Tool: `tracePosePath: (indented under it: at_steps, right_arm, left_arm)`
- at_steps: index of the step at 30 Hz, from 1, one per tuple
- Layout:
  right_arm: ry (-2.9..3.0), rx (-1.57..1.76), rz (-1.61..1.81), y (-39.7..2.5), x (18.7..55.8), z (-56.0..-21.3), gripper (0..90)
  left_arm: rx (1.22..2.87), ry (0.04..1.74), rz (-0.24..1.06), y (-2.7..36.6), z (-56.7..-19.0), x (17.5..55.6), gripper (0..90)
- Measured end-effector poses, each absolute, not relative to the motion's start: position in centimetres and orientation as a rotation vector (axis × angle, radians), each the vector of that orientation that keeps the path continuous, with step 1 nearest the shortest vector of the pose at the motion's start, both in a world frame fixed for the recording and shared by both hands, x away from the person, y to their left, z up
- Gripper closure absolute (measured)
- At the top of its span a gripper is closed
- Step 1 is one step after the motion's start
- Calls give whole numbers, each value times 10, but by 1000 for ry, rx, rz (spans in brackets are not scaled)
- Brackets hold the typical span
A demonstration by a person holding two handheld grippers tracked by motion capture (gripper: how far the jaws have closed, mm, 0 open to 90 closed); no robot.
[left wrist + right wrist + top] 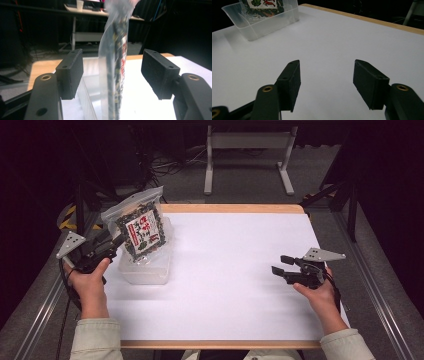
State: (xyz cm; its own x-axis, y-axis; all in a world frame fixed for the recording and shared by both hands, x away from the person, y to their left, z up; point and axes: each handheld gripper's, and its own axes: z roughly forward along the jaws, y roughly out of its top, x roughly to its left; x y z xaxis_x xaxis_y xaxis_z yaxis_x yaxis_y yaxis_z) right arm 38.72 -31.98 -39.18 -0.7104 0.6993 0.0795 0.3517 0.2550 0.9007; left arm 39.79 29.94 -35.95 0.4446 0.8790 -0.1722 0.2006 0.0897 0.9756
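The snack pouch [141, 226] stood edge-on in the clear plastic tub [145, 267], between the left gripper's [112, 72] parted jaws; closing them seemed next. The right gripper [284, 265] waited, jaws apart.

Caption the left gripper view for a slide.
Left gripper open, its jaws apart on either side of an edge-on snack bag standing in a clear tub.

Counter [240, 285] white, light wood edge. Bag [139, 227] clear plastic, dark green-black contents, white label with red and green print. Tub [145, 270] clear, frosted. Left gripper [112, 72] and right gripper [325, 82] black, brass-coloured rivets, grey plates on top. Sleeves [95, 340] pale beige. Floor [245, 175] grey.
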Motion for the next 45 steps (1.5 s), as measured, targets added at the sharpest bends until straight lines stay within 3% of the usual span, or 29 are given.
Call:
tracePosePath:
  at_steps: [8,16,22,27,45]
  right_arm:
    - [2187,971,1459,-322,393,-391,390]
    - [2167,977,1476,-327,389,-389,367]
    - [2154,991,1478,-336,384,-390,352]
    - [2139,1015,1472,-345,381,-394,346]
    - [2127,1083,1439,-360,372,-412,331]
  left_arm:
    - [1425,930,706,274,-329,367,329]
    - [1543,760,593,214,-322,361,314]
    - [1597,666,482,169,-339,362,373]
    - [1611,660,355,137,-368,367,344]
    - [1793,698,269,95,-434,377,303]
